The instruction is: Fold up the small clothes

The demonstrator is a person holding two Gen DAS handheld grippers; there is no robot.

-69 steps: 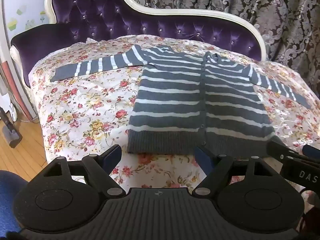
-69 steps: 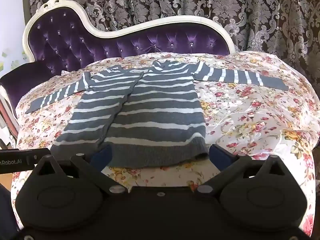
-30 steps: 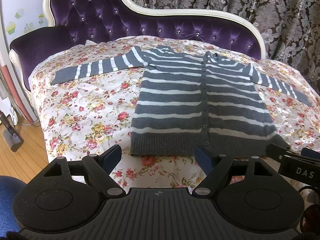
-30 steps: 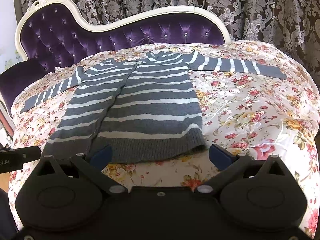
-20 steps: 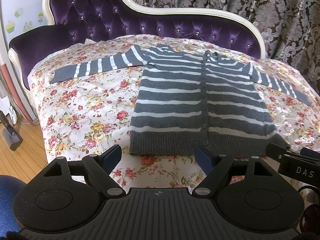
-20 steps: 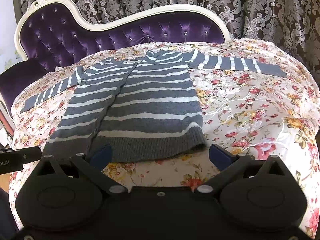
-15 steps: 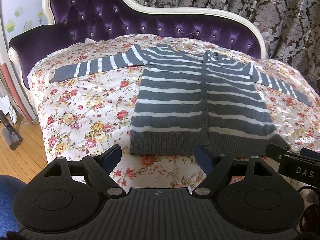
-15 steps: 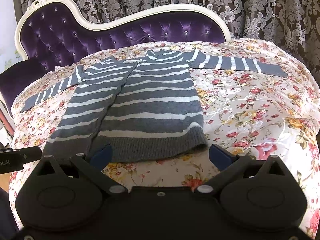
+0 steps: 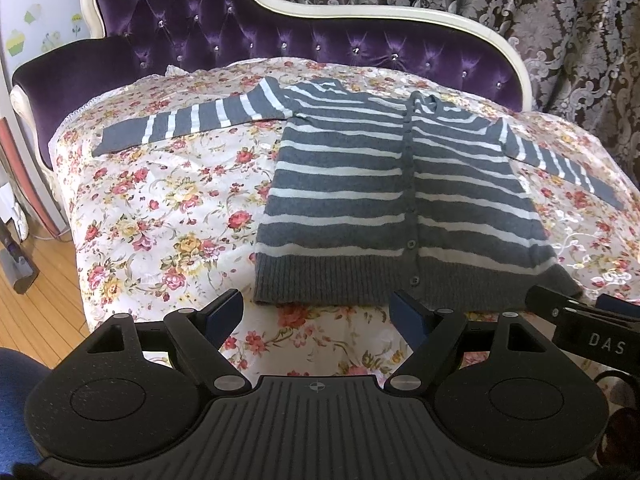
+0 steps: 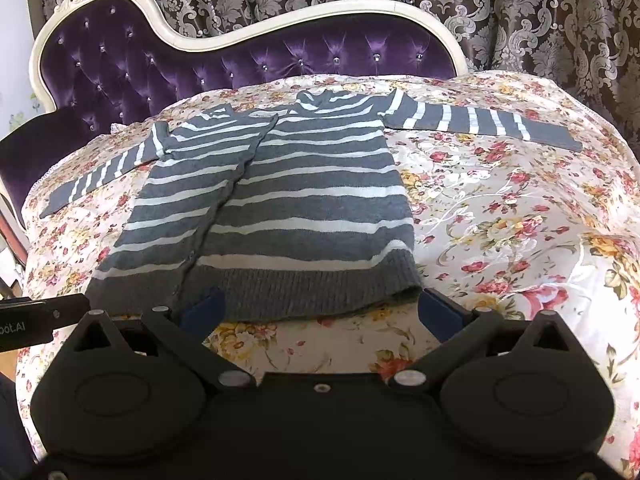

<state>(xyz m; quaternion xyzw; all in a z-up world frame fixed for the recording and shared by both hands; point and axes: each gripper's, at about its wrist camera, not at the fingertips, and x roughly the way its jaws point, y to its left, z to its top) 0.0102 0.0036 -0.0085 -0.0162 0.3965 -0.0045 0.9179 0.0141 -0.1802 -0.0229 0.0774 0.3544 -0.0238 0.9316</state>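
Observation:
A small grey cardigan with white stripes [image 9: 396,208] [image 10: 280,208] lies flat and buttoned on the floral bedspread [image 9: 168,208] [image 10: 520,216], both sleeves spread out sideways. My left gripper [image 9: 316,312] hovers open just in front of the ribbed hem, nothing between its blue-padded fingers. My right gripper [image 10: 320,308] is open too, its fingers spanning the hem's right half without pressing on it. Part of the right gripper [image 9: 588,332] shows at the right edge of the left wrist view, and the left gripper [image 10: 36,316] shows at the left edge of the right wrist view.
A purple tufted sofa back with a white frame [image 9: 320,44] [image 10: 240,52] rises behind the spread. Patterned brown curtains [image 10: 480,8] hang beyond it. Wooden floor [image 9: 36,312] and a grey appliance [image 9: 16,268] lie to the left.

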